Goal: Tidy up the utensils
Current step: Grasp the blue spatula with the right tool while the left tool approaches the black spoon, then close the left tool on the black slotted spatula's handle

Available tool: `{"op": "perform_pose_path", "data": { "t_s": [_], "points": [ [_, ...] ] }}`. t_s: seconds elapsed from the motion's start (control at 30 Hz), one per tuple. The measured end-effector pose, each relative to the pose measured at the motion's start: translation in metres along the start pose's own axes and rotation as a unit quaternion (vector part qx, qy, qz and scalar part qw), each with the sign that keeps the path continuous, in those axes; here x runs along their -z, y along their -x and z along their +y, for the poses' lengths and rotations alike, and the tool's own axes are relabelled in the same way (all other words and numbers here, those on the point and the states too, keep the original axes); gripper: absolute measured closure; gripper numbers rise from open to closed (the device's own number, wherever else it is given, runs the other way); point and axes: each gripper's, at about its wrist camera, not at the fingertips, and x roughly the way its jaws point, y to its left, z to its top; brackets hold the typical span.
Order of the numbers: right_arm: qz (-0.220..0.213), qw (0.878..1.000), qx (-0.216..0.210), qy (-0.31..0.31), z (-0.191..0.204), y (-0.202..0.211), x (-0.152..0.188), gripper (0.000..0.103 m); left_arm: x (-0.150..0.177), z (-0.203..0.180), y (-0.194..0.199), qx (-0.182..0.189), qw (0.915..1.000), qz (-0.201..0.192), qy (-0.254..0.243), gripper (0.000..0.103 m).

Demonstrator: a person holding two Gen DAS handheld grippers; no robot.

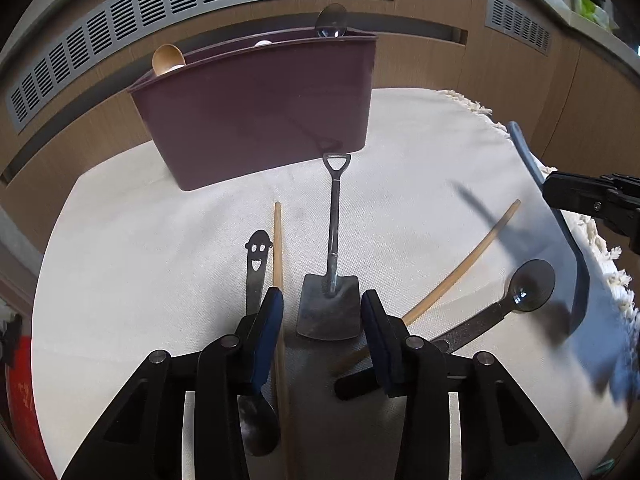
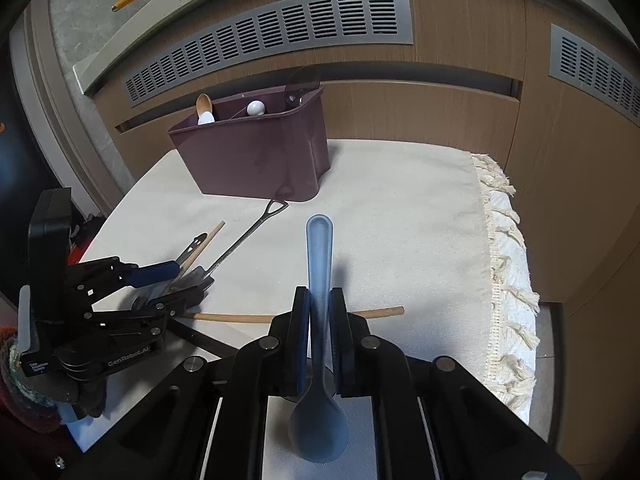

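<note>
A maroon utensil caddy (image 1: 256,112) stands at the back of the cloth, also in the right wrist view (image 2: 256,152), with a wooden spoon (image 1: 168,60) and a clear spoon (image 1: 331,20) sticking out. My left gripper (image 1: 322,312) is open, its jaws either side of the blade of a shovel-shaped metal spoon (image 1: 332,240). A smiley-handled spoon (image 1: 256,272), two wooden chopsticks (image 1: 278,248) and a grey clear spoon (image 1: 520,292) lie around it. My right gripper (image 2: 320,300) is shut on a blue plastic spoon (image 2: 319,256), held above the cloth with its handle pointing forward.
A cream cloth (image 2: 400,220) with a fringed right edge (image 2: 508,248) covers the table. A wood-panelled wall with grey vents (image 2: 272,36) rises just behind the caddy.
</note>
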Motion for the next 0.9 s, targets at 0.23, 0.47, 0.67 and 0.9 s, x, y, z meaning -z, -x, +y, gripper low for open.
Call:
{"op": "perform_pose_path", "data": {
  "t_s": [0.23,0.47,0.67,0.9],
  "points": [
    [-0.009,1.0,0.012,0.005,0.001,0.002,-0.004,0.094,0.001,0.001,-0.001,0.088,0.9955,0.013,0.032,0.061],
    [-0.019,1.0,0.002,0.014,0.009,0.007,-0.008,0.094,0.003,0.016,-0.001,0.093,0.9943,0.011,0.052,0.062],
    [-0.017,1.0,0.001,0.007,0.007,0.003,-0.007,0.094,0.006,0.005,0.002,0.069,0.9968,0.007,0.04,0.062],
    [-0.023,1.0,0.006,0.001,0.006,0.005,-0.007,0.094,0.004,-0.005,0.004,0.034,0.9993,0.001,0.018,0.069]
  ]
}}
